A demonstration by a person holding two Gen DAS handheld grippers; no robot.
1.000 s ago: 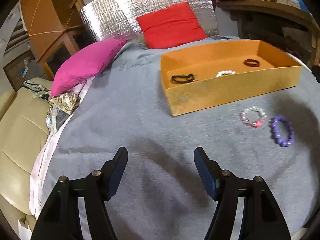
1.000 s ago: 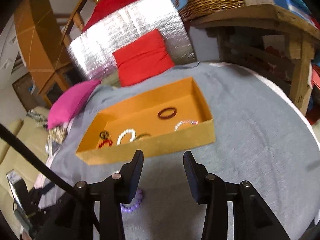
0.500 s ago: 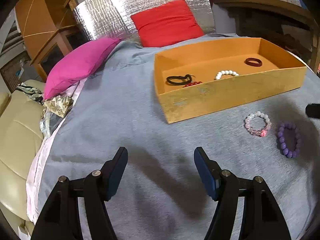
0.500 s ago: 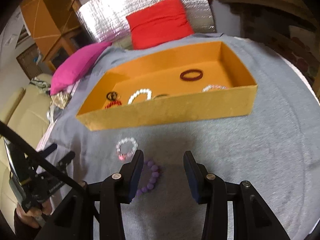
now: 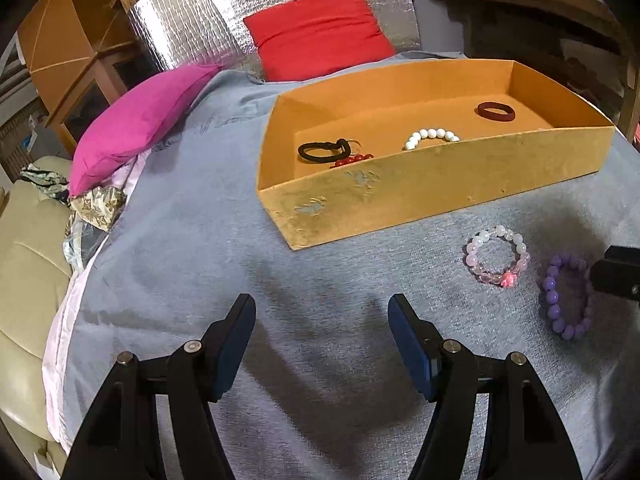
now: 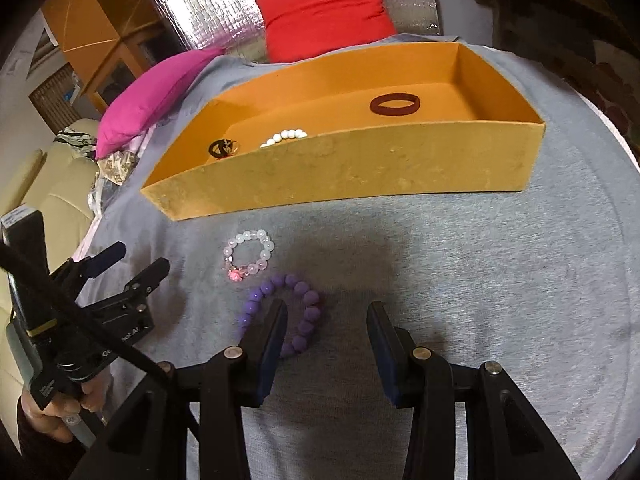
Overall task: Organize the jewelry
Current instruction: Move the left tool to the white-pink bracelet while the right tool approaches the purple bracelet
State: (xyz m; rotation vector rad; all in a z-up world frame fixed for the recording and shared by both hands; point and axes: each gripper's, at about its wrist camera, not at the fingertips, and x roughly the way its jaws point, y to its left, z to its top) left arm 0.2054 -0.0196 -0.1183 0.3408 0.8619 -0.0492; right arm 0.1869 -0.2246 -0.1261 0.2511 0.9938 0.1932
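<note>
Right gripper [image 6: 327,316] hangs open and empty over my purple bracelet [image 6: 280,314], one finger overlapping it. Left gripper [image 5: 322,316] gapes empty; both bracelets lie before the orange tray's [image 6: 340,176] front wall.

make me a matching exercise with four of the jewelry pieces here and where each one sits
Things:
1. purple bead bracelet
2. pale pink bead bracelet
3. dark red band
4. white bead bracelet

Places:
A. in the orange tray, toward its right end
B. on the grey cloth, at the right gripper left finger
C. in the tray, near its middle
D. on the cloth, between tray and purple bracelet

Pairs: 1-B, 2-D, 3-A, 4-C
</note>
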